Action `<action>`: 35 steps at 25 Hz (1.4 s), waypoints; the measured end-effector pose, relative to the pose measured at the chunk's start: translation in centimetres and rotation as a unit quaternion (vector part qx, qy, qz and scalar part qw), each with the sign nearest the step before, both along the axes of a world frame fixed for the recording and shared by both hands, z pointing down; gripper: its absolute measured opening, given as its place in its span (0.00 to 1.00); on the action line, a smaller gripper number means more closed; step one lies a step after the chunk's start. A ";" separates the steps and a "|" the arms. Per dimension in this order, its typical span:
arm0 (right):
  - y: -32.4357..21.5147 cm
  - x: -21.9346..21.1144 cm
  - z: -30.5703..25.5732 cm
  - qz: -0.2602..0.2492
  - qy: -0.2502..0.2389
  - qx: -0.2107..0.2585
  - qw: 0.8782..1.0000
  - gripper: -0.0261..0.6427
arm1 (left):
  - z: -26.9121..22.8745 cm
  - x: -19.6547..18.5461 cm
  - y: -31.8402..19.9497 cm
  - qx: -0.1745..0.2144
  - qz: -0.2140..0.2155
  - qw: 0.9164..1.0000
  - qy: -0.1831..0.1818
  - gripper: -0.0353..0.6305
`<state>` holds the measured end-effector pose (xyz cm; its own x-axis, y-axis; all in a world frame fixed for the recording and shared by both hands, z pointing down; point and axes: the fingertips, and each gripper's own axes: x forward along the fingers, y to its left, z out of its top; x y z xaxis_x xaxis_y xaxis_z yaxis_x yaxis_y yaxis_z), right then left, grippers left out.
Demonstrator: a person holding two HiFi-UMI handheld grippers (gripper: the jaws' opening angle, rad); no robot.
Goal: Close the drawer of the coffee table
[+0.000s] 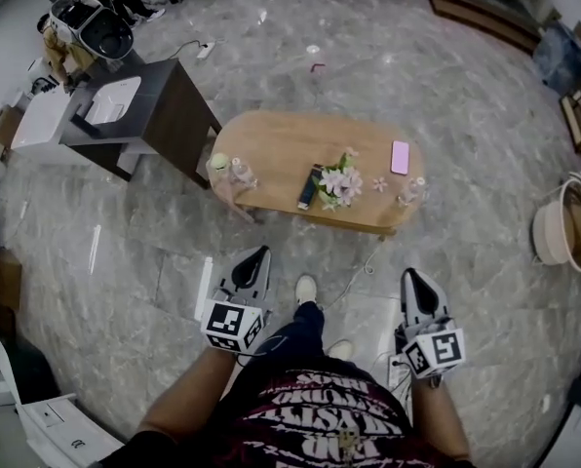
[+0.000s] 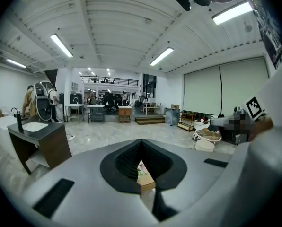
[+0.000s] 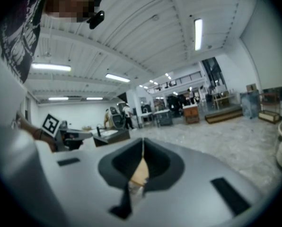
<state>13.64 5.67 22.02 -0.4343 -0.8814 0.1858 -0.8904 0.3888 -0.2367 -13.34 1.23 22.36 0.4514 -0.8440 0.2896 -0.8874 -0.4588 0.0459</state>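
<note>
Left gripper (image 1: 255,259), right gripper (image 1: 413,283): jaws pressed together, empty; both near coffee table (image 1: 281,139), not touching; likely blunt pushers; drawer not discernible

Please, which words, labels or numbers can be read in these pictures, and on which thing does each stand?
On the shirt: large print, upside down and blurred, not readable.
On the left gripper and right gripper: square coded markers only, no letters.
No other text can be read.
</note>
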 end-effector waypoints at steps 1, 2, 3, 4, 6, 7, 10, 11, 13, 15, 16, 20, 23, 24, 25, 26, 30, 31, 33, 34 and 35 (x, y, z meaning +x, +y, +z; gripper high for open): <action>-1.2 -0.3 1.1 -0.001 0.005 -0.012 1.000 0.09 | 0.9 -0.3 -1.3 -0.011 -0.001 1.000 0.003 0.09; -2.4 -0.5 2.1 -0.002 0.012 -0.024 1.000 0.09 | 1.9 -0.4 -2.6 -0.019 0.002 1.000 0.003 0.09; -3.6 -0.9 3.2 -0.005 0.020 -0.035 0.999 0.09 | 3.0 -0.4 -4.0 -0.026 0.009 1.000 0.000 0.09; -4.8 -1.3 4.3 -0.009 0.029 -0.044 0.999 0.09 | 4.0 -0.4 -5.3 -0.031 0.020 0.999 -0.003 0.09; -7.1 -2.6 6.5 -0.021 0.050 -0.058 0.997 0.09 | 6.1 -0.5 -7.7 -0.041 0.046 0.998 -0.004 0.09; -8.3 -3.2 7.7 -0.028 0.062 -0.063 0.996 0.09 | 7.2 -0.7 -8.8 -0.046 0.056 0.997 -0.004 0.09; -11.2 -3.9 11.2 -0.039 0.095 -0.089 0.991 0.09 | 11.8 -1.0 -11.7 -0.076 0.083 0.994 -0.011 0.09; -11.8 -3.6 12.2 -0.039 0.104 -0.102 0.989 0.09 | 13.6 -0.6 -12.3 -0.089 0.097 0.991 -0.012 0.09; -12.9 -2.7 14.7 -0.041 0.124 -0.125 0.983 0.09 | 17.4 0.3 -13.3 -0.111 0.126 0.986 -0.016 0.09; -14.4 -2.0 18.4 -0.052 0.144 -0.149 0.977 0.09 | 21.4 1.0 -14.4 -0.135 0.140 0.981 -0.015 0.09; -15.0 -1.7 20.4 -0.057 0.150 -0.161 0.974 0.09 | 23.3 1.4 -14.9 -0.145 0.144 0.979 -0.013 0.09; -17.3 -0.5 26.9 -0.076 0.151 -0.155 0.973 0.09 | 30.5 3.2 -15.8 -0.161 0.164 0.972 -0.038 0.09; -18.1 -0.1 31.9 -0.100 0.167 -0.172 0.966 0.09 | 36.4 3.4 -16.5 -0.179 0.166 0.968 -0.054 0.09; -18.2 0.3 33.6 -0.107 0.174 -0.180 0.962 0.09 | 38.4 3.5 -16.6 -0.186 0.164 0.967 -0.057 0.09; -18.1 0.8 35.3 -0.112 0.182 -0.186 0.959 0.09 | 40.4 3.6 -16.7 -0.194 0.163 0.965 -0.061 0.09; -18.0 1.5 37.0 -0.117 0.189 -0.188 0.957 0.09 | 42.5 3.8 -16.7 -0.201 0.163 0.964 -0.065 0.09; -18.0 4.3 44.0 -0.138 0.223 -0.187 0.947 0.09 | 50.3 3.5 -17.0 -0.222 0.165 0.957 -0.092 0.09; -17.8 5.2 45.7 -0.141 0.235 -0.194 0.942 0.09 | 51.9 3.2 -17.0 -0.221 0.166 0.955 -0.106 0.09; -17.2 6.9 48.7 -0.149 0.261 -0.213 0.930 0.09 | 54.5 2.7 -16.9 -0.218 0.169 0.952 -0.133 0.09; -17.1 7.8 50.0 -0.153 0.274 -0.221 0.923 0.09 | 55.6 2.4 -16.9 -0.218 0.172 0.950 -0.143 0.09; -17.1 8.7 51.4 -0.157 0.285 -0.230 0.917 0.09 | 56.6 2.1 -16.8 -0.220 0.177 0.947 -0.152 0.09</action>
